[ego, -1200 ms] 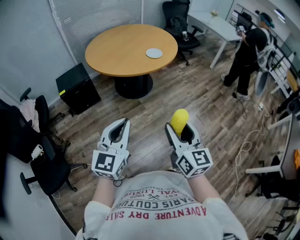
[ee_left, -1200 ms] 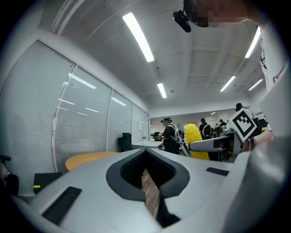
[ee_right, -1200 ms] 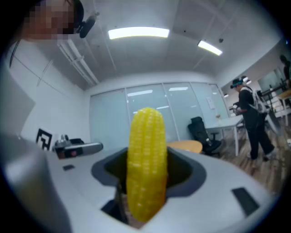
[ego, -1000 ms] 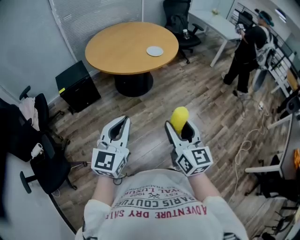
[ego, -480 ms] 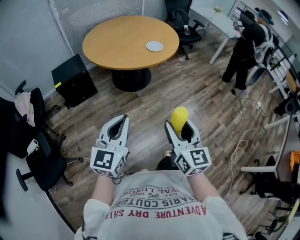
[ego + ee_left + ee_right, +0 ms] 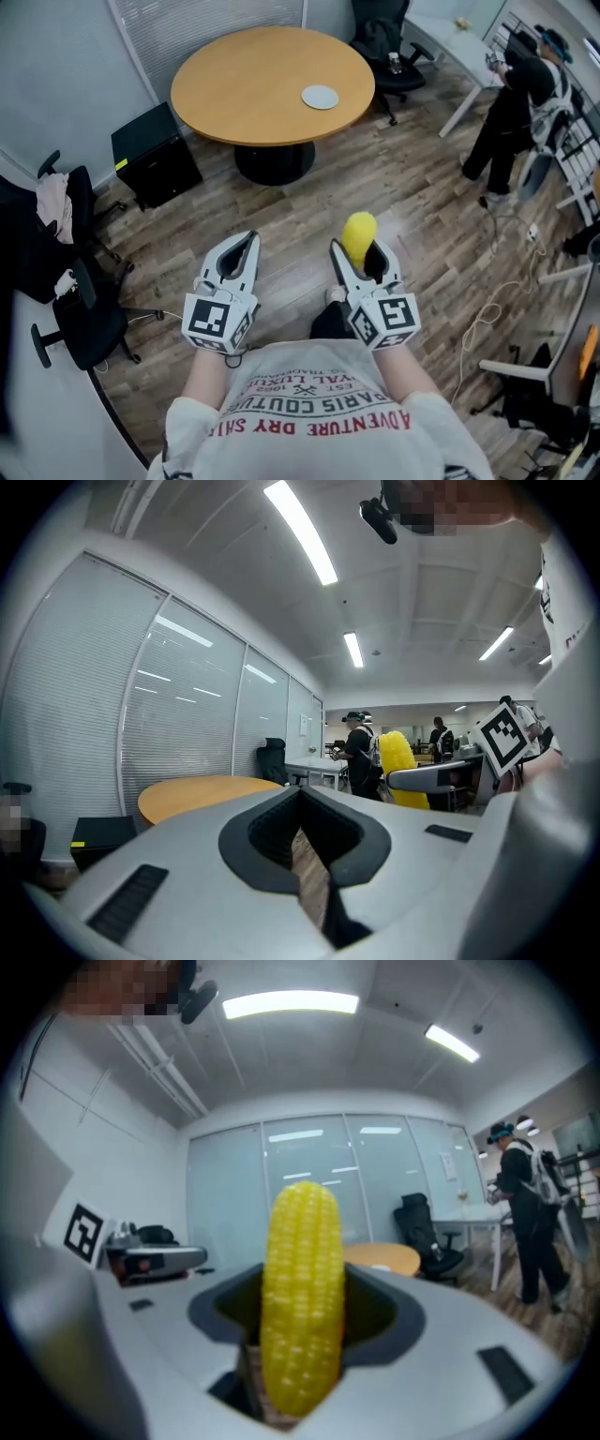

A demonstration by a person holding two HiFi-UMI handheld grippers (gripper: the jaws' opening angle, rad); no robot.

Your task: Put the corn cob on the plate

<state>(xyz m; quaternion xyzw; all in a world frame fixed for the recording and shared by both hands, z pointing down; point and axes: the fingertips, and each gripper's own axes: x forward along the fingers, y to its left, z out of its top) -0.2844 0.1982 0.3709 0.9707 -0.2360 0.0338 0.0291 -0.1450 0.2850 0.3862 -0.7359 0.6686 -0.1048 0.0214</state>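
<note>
The round tabletop is the biggest thing here, and everything is placed against it: the wood floor spreads out on its near side, and both tools hang over that floor, well short of the tabletop's near edge. The main risk, as I judge it, lies in that open stretch. The cob has to be carried all the way to the tabletop, and it stands upright, gripped low with most of its length above the jaws. A jolt or a slackening squeeze could tip it or let it slide out onto the floor before it arrives. A second risk comes at the tabletop itself: a rounded cob set down at a slant could roll off the shallow plate, which looks small from here, though it is too far away to be sure of its rim. The right tool is clenched on the corn cob, its jaws held only as far apart as the cob is thick, pressing it from both sides; its own view shows the yellow kernels filling the gap. The left tool carries nothing; its jaws are drawn together, touching no object. The plate lies on the tabletop, toward its right edge, bare and waiting.
</note>
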